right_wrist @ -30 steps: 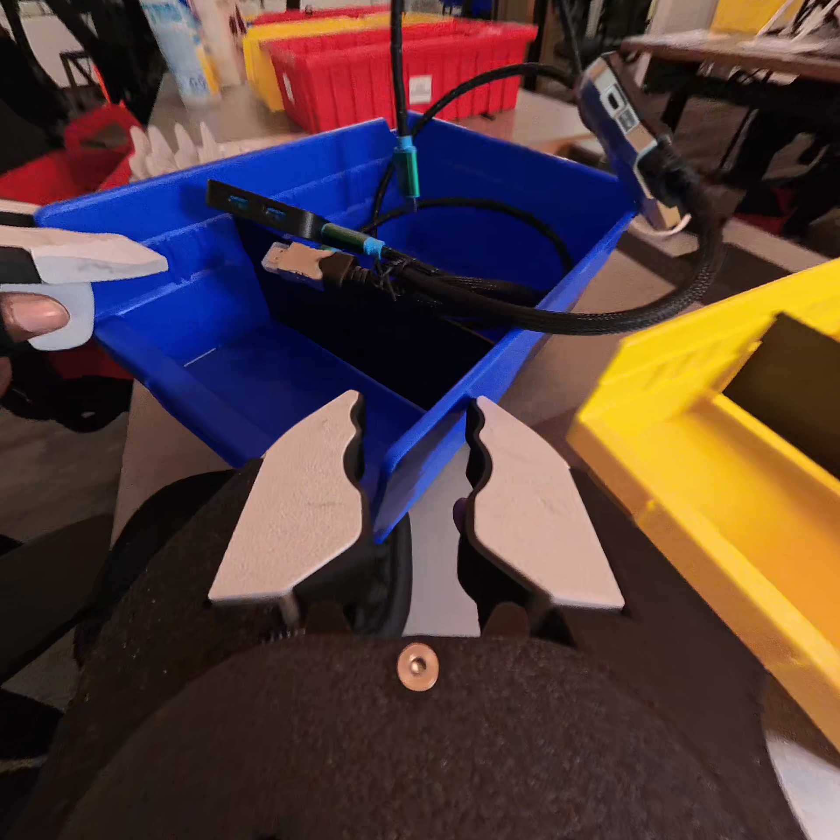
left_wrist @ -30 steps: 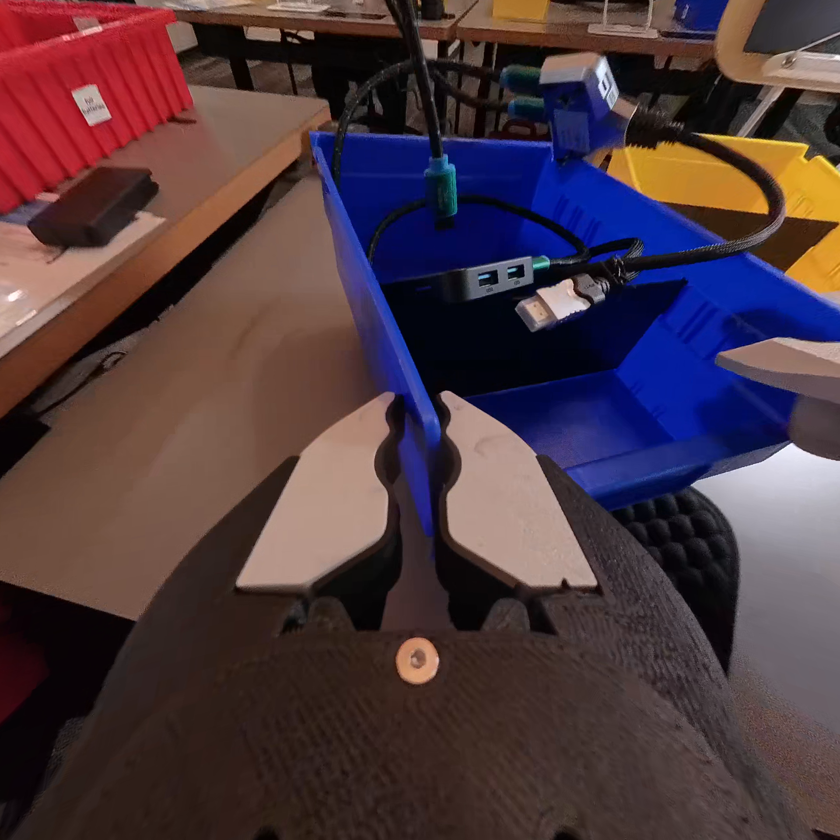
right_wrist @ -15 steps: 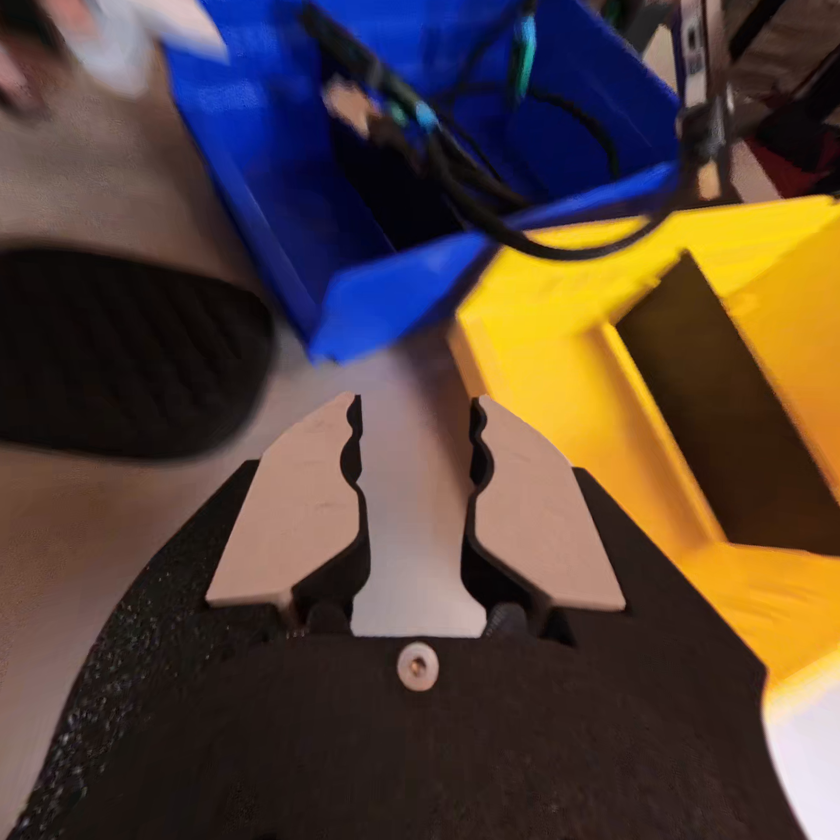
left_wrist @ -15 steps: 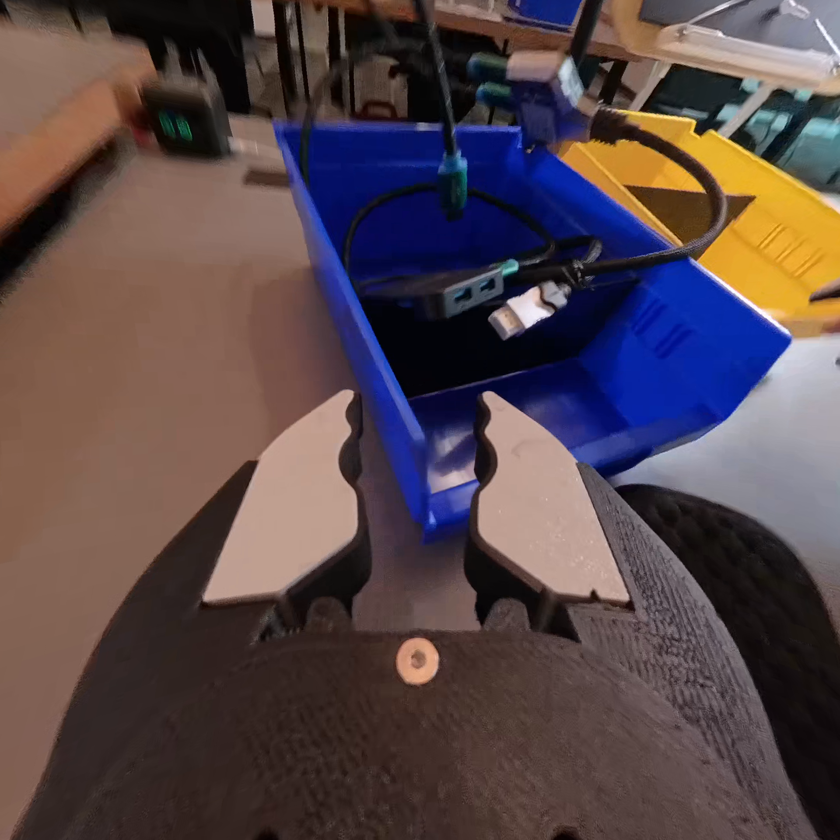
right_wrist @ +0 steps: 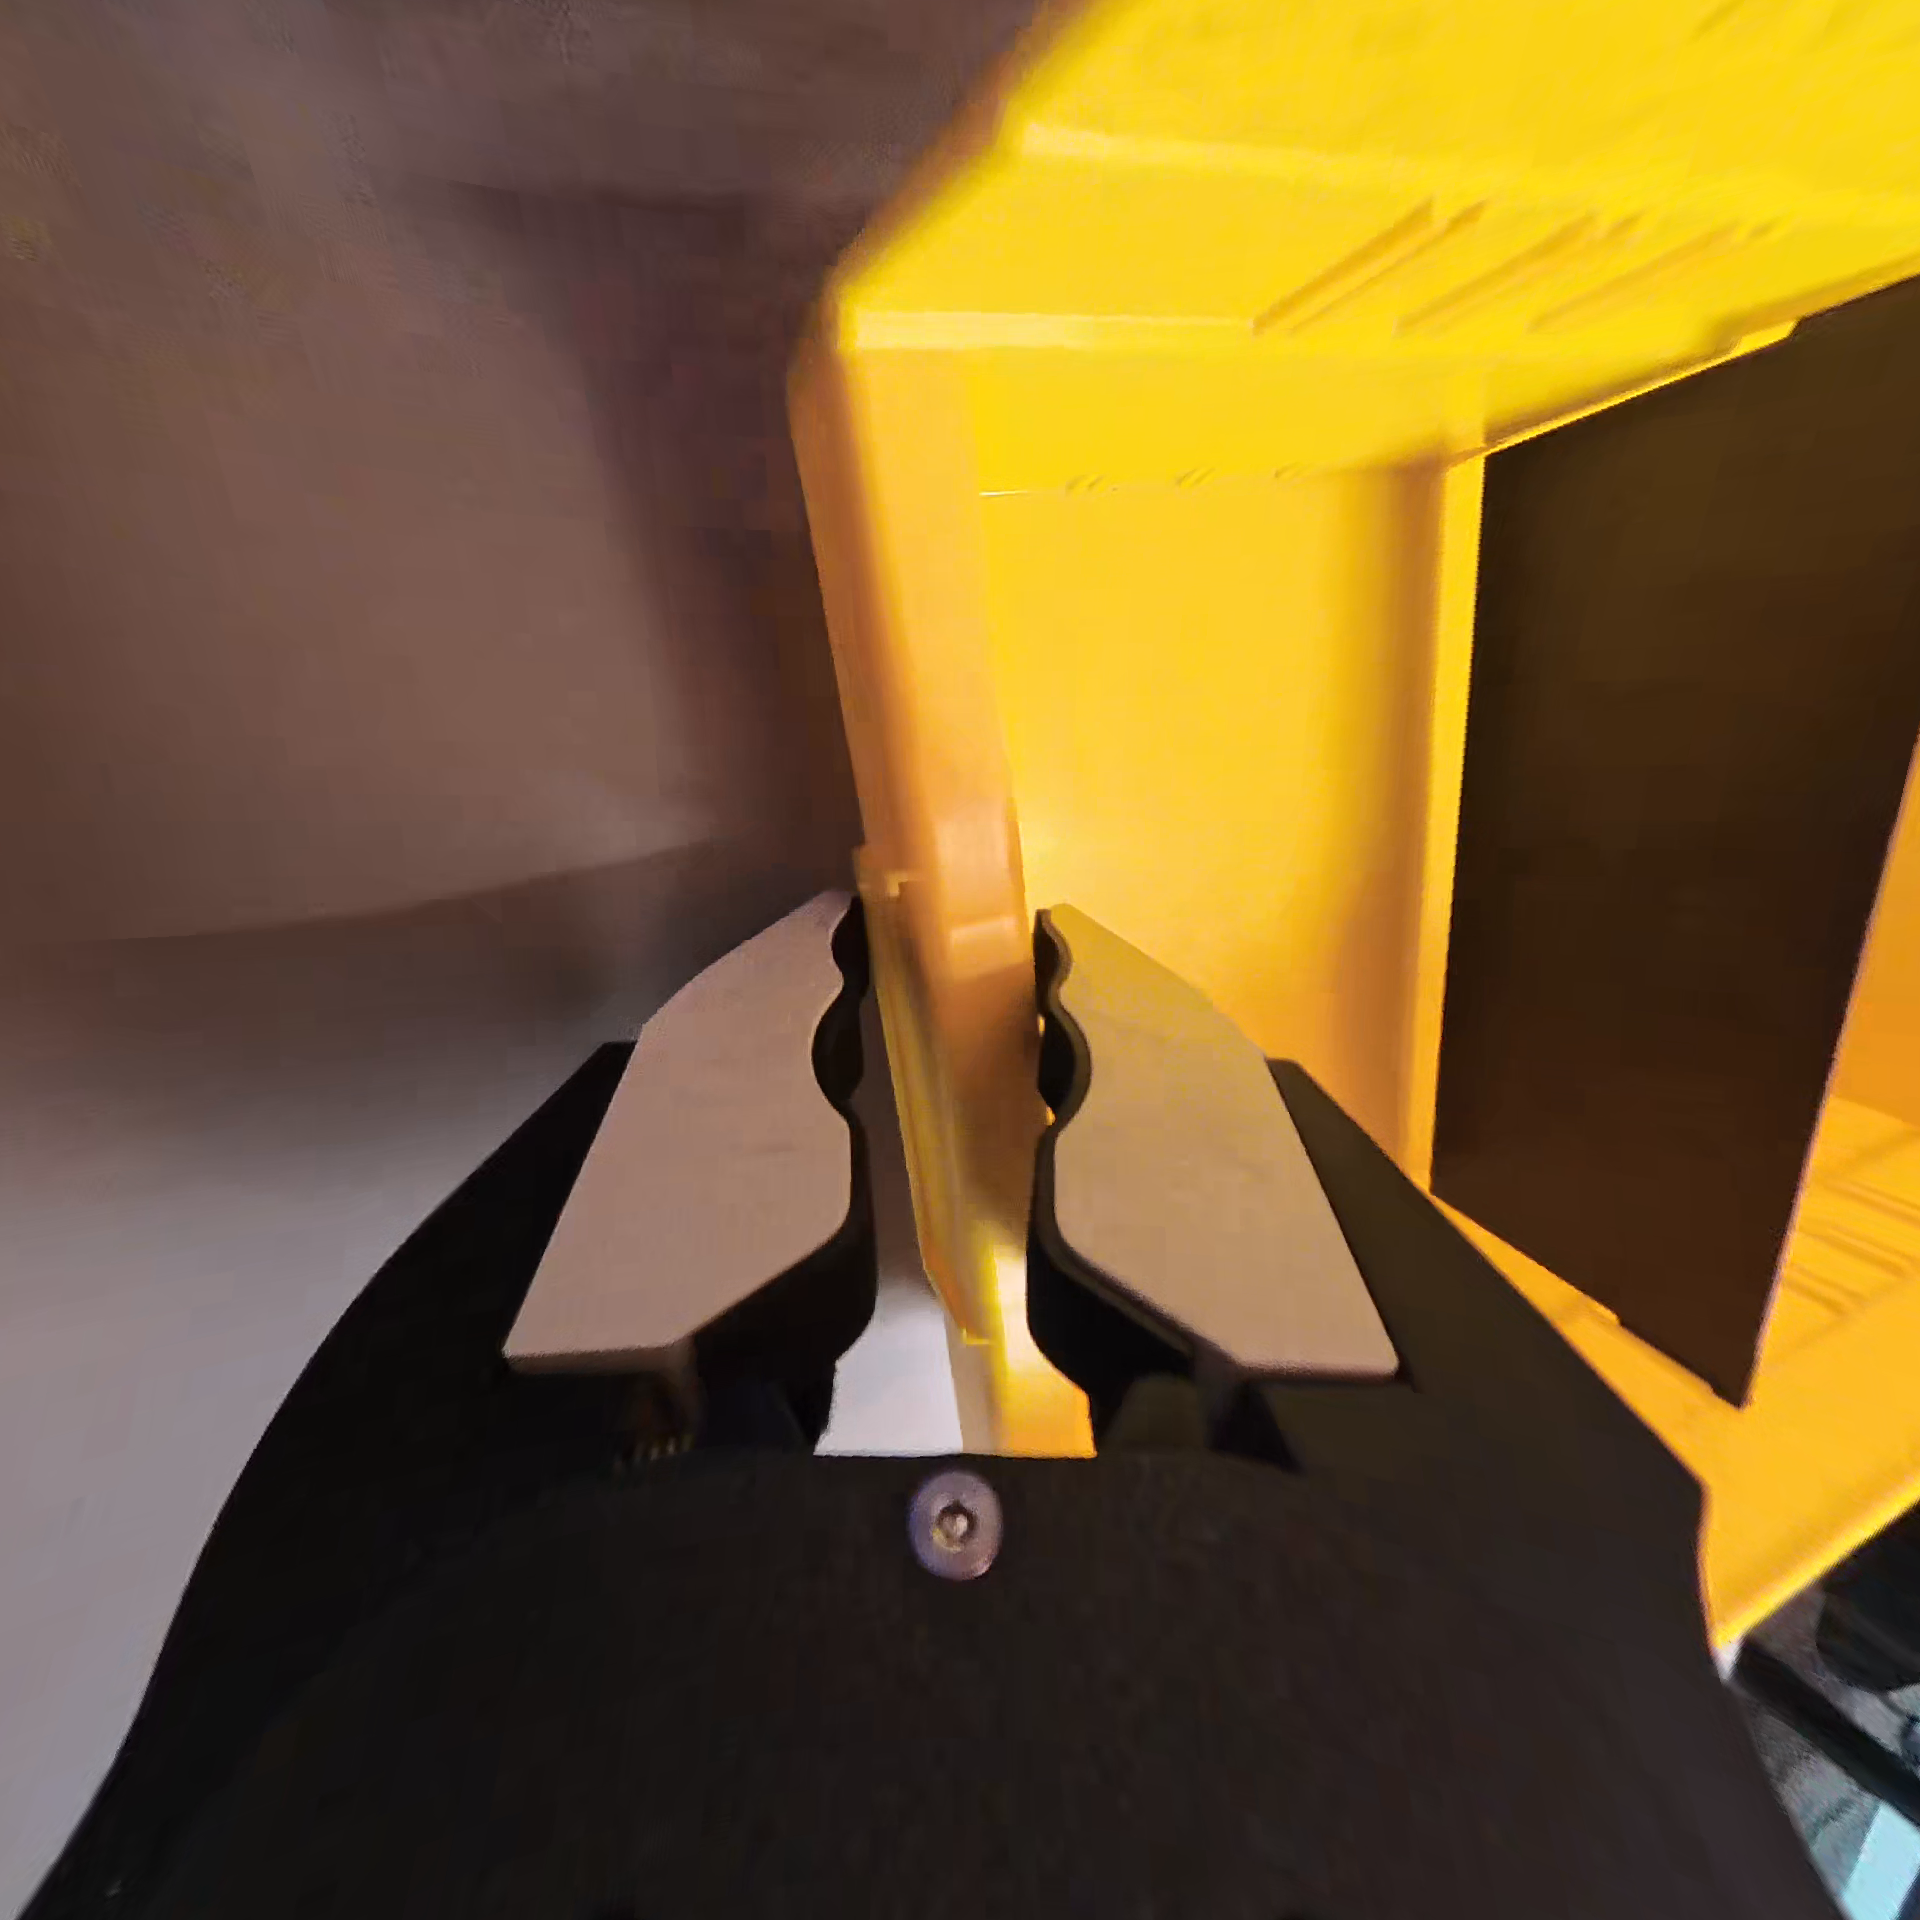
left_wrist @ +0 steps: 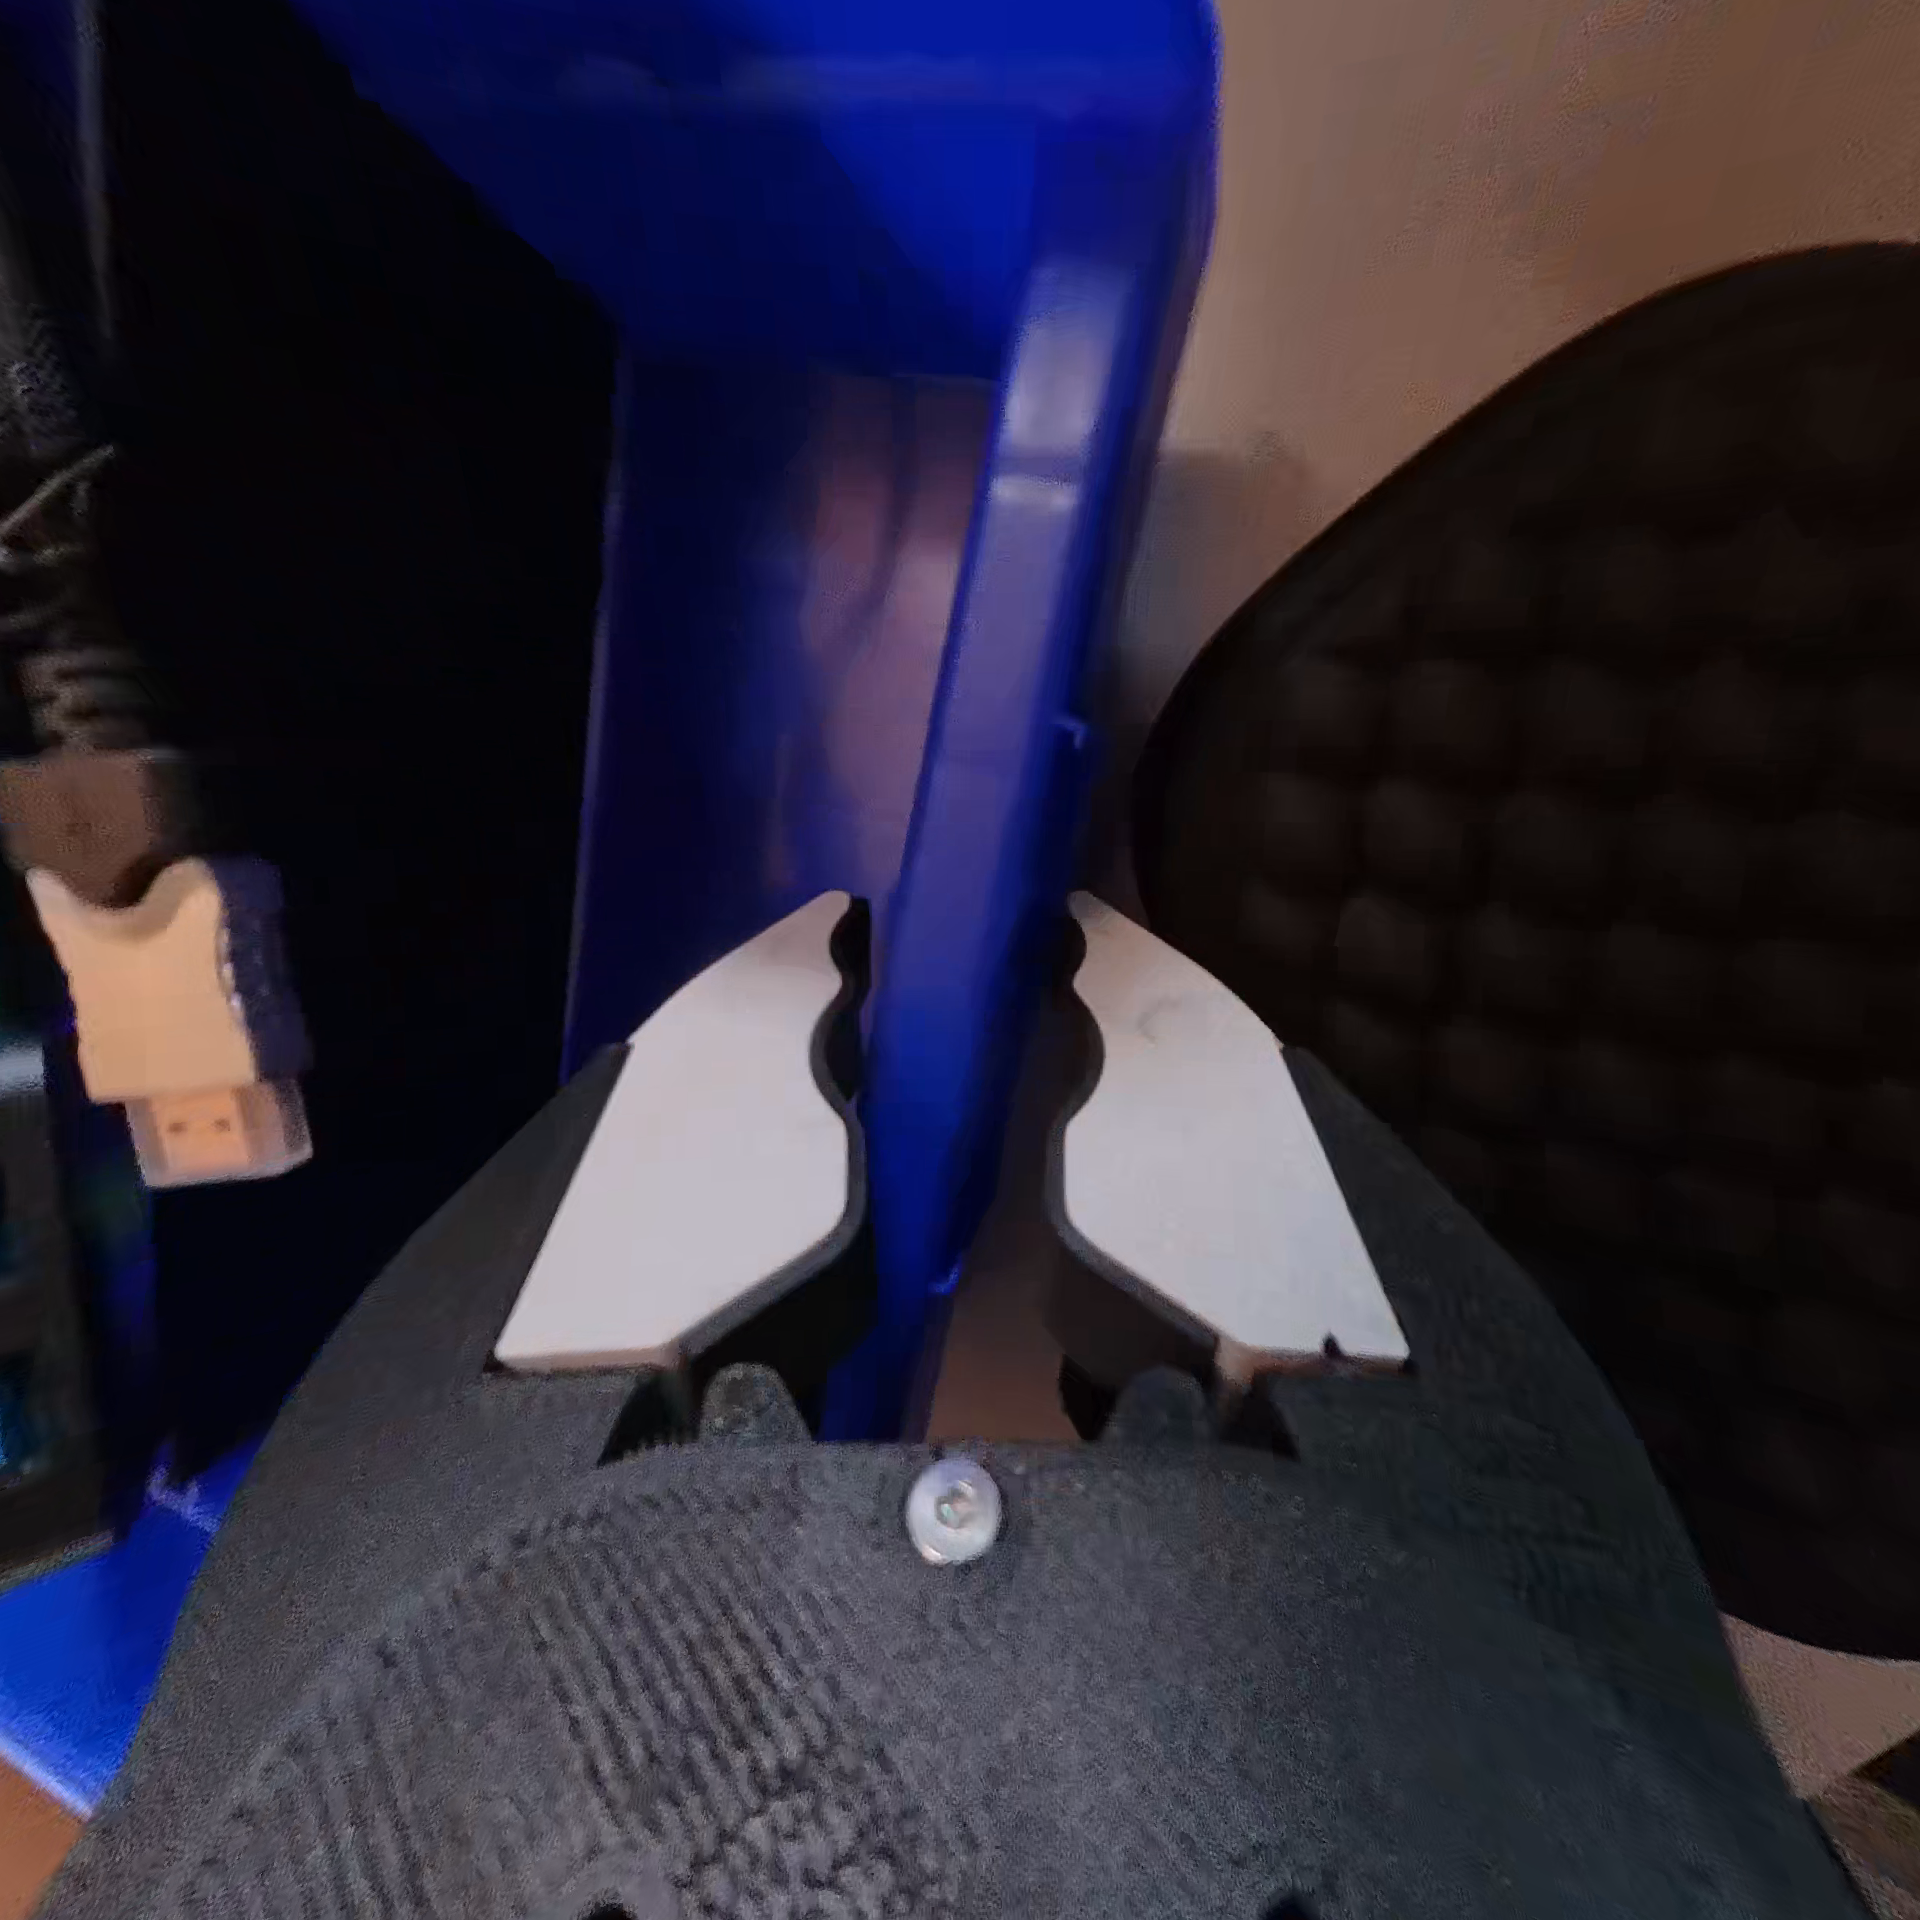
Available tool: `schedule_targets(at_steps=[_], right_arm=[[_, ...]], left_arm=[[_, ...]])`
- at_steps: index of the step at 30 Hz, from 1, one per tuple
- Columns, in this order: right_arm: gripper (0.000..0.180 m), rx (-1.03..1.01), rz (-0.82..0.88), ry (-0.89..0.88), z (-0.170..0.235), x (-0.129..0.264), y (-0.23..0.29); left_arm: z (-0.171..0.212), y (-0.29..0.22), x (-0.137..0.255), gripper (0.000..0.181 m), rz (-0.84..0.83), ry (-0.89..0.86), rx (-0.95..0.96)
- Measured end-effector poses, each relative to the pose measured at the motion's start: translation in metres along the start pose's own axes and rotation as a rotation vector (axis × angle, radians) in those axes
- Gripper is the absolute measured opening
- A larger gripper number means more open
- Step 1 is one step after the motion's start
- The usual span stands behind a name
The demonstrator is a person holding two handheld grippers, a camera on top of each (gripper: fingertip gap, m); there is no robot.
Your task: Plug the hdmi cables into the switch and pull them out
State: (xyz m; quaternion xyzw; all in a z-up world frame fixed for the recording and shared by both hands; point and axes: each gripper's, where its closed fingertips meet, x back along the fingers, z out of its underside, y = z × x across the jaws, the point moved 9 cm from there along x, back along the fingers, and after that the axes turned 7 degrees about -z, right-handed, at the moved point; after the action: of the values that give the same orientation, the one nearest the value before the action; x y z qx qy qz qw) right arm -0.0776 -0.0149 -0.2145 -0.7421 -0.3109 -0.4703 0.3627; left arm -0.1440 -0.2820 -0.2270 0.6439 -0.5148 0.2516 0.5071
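1. The left claw (left_wrist: 961,914) was open just in front of the near corner of the blue bin (left_wrist: 1039,623) half a second ago. Now it has slid forward, and the bin's right wall stands between its two fingers.
2. One finger is inside the bin and one is outside. They sit very close to the wall, but the picture is smeary, so I cannot tell if they are squeezing it yet.
3. The right claw (right_wrist: 945,914) was open over the bare table (right_wrist: 312,520). Now it has moved right to the yellow bin (right_wrist: 1195,727), and the bin's left wall is between its fingers.
4. Here too the fingers are close on both sides of the wall. I cannot tell if they pinch tight or only hug it.
5. The light HDMI plug (left_wrist: 177,1039) is inside the blue bin, at the left of the left claw's view. Nothing holds it. The switch cannot be made out now.
6. A black bumpy pad (left_wrist: 1558,935) lies on the table just right of the blue bin.
7. What this means, I think: both claws are busy with the bins, maybe to hold or move them. No plug has been grabbed, so the plugging in has not started yet.
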Motion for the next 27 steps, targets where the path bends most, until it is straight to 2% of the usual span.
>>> schedule_targets(at_steps=[5,12,19,27], right_arm=[[0.027,-0.125,0.092,0.015,0.073,0.031,0.029],[0.027,-0.285,0.185,0.058,0.155,0.050,0.023],[0.028,-0.402,0.261,0.083,0.200,0.058,0.002],[0.029,-0.464,0.317,0.100,0.225,0.061,-0.008]], left_arm=[[-0.009,0.004,-0.005,0.033,-0.001,-0.004,-0.008],[-0.022,0.006,-0.012,0.033,-0.022,-0.002,0.016],[-0.038,0.012,-0.020,0.033,-0.033,0.010,0.030],[-0.052,0.020,-0.030,0.033,-0.045,0.010,0.049]])
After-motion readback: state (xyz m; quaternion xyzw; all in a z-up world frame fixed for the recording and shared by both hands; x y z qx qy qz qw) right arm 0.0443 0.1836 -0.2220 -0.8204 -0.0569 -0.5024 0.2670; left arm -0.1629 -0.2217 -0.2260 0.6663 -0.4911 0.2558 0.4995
